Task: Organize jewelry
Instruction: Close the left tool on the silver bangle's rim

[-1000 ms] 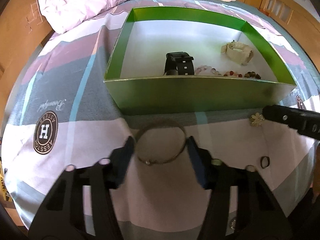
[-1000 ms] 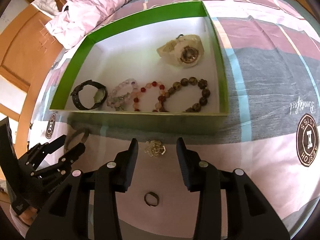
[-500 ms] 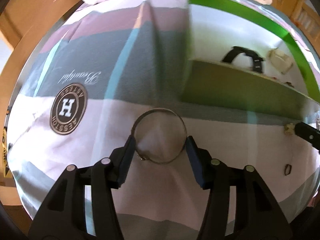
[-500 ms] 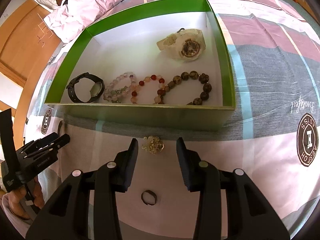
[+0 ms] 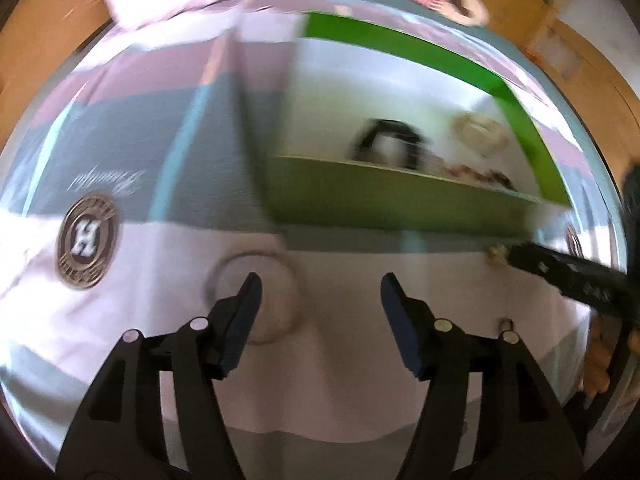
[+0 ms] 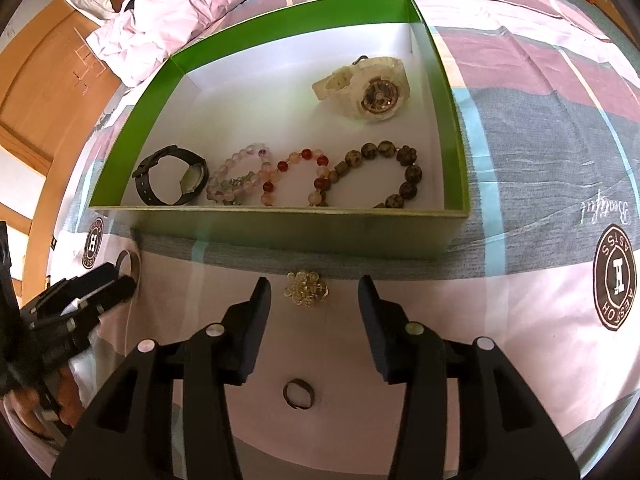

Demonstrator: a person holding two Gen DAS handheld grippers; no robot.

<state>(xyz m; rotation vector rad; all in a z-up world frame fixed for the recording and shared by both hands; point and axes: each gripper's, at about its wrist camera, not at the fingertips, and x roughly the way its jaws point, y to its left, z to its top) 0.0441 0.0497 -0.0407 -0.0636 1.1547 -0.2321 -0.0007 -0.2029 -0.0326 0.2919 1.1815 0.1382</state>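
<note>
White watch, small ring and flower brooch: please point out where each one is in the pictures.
White watch (image 6: pixel 378 95), right wrist view, on its dial.
Small ring (image 6: pixel 298 394), right wrist view, on its band's lower edge.
Flower brooch (image 6: pixel 306 289), right wrist view, on its centre.

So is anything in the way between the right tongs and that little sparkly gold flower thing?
Nothing visible. The small gold crystal flower brooch lies on the bare pink bedsheet just ahead of the open right tongs. The green cardboard box sits beyond it, and the small dark ring lies behind the fingertips.
</note>
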